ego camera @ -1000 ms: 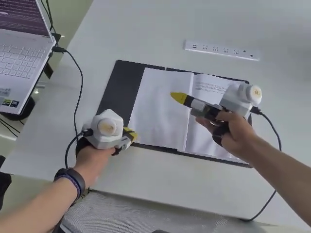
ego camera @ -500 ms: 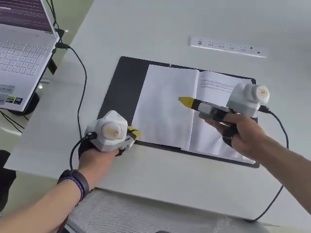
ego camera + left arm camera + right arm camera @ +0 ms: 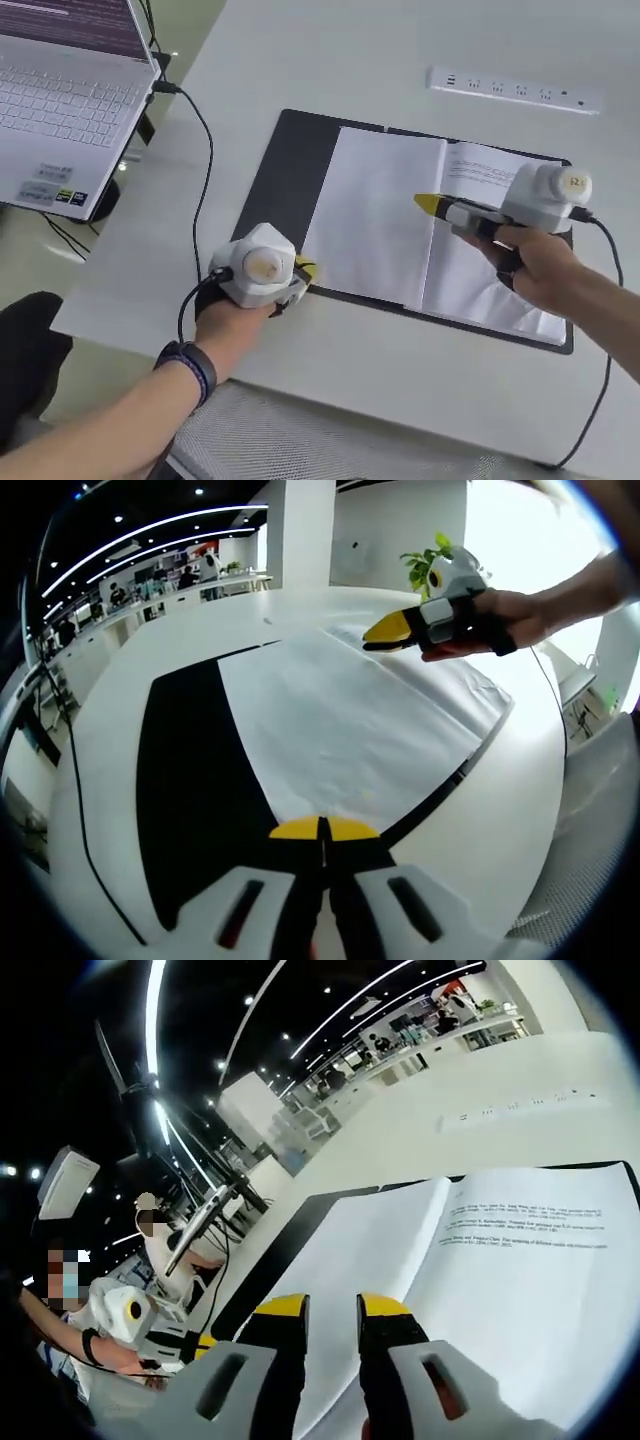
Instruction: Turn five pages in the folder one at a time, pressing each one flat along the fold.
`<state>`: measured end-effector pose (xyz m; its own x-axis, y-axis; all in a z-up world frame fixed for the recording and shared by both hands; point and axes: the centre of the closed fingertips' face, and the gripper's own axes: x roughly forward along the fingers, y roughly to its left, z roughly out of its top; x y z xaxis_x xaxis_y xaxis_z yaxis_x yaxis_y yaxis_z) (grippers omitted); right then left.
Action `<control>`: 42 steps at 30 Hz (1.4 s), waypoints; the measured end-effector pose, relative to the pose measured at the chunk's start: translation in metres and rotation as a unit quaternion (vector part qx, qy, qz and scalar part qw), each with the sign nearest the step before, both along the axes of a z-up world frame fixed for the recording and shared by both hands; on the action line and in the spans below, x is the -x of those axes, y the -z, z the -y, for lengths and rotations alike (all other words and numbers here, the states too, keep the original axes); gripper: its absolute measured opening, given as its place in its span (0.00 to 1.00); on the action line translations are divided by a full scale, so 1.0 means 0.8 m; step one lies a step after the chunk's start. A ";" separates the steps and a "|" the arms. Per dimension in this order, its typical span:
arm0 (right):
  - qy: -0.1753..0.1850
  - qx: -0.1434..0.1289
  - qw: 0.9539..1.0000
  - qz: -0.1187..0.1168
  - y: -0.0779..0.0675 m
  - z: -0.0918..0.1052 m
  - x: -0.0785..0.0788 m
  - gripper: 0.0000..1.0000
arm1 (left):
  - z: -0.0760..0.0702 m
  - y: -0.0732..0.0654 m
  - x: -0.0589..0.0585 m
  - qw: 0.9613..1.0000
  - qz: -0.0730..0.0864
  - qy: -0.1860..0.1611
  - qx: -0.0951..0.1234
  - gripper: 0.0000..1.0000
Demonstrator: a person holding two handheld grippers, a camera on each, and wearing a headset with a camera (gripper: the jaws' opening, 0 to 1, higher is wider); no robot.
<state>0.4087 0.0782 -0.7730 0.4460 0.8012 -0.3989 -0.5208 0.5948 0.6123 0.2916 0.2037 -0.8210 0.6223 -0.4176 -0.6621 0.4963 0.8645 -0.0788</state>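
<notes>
A black folder (image 3: 275,180) lies open on the white table with a blank left page (image 3: 375,210) and a printed right page (image 3: 480,290). My left gripper (image 3: 303,270) rests shut at the bottom left corner of the blank page; its yellow tips (image 3: 322,828) meet at the page's near edge. My right gripper (image 3: 428,203) hovers just left of the fold (image 3: 432,250), pointing left. Its jaws (image 3: 332,1310) stand a little apart with nothing between them, over the blank page (image 3: 370,1240). From the left gripper view the right gripper (image 3: 395,628) hangs above the pages.
An open laptop (image 3: 60,100) sits at the far left, with a black cable (image 3: 205,160) running down beside the folder. A white power strip (image 3: 515,90) lies behind the folder. The table's front edge runs just below both hands.
The head camera has shifted, so the whole scene sits further right. My right gripper's tip has drawn slightly back toward the fold. The left gripper keeps its place at the page corner.
</notes>
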 end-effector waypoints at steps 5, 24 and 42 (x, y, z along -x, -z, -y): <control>0.007 0.004 1.000 -0.011 0.016 0.005 -0.003 0.07 | 0.001 0.001 0.000 1.000 -0.002 0.003 -0.007 0.00; 0.026 -0.037 0.999 -0.028 0.019 0.011 -0.010 0.00 | 0.001 -0.004 0.002 1.000 0.005 -0.013 0.002 0.00; 0.066 -0.077 0.994 -0.044 0.023 0.009 -0.065 0.00 | 0.002 -0.005 0.001 1.000 -0.001 -0.018 0.008 0.00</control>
<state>0.4610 0.0713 -0.7917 0.5196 0.7928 -0.3186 -0.3854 0.5502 0.7408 0.2911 0.2020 -0.8169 0.6357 -0.4057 -0.6567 0.4647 0.8804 -0.0940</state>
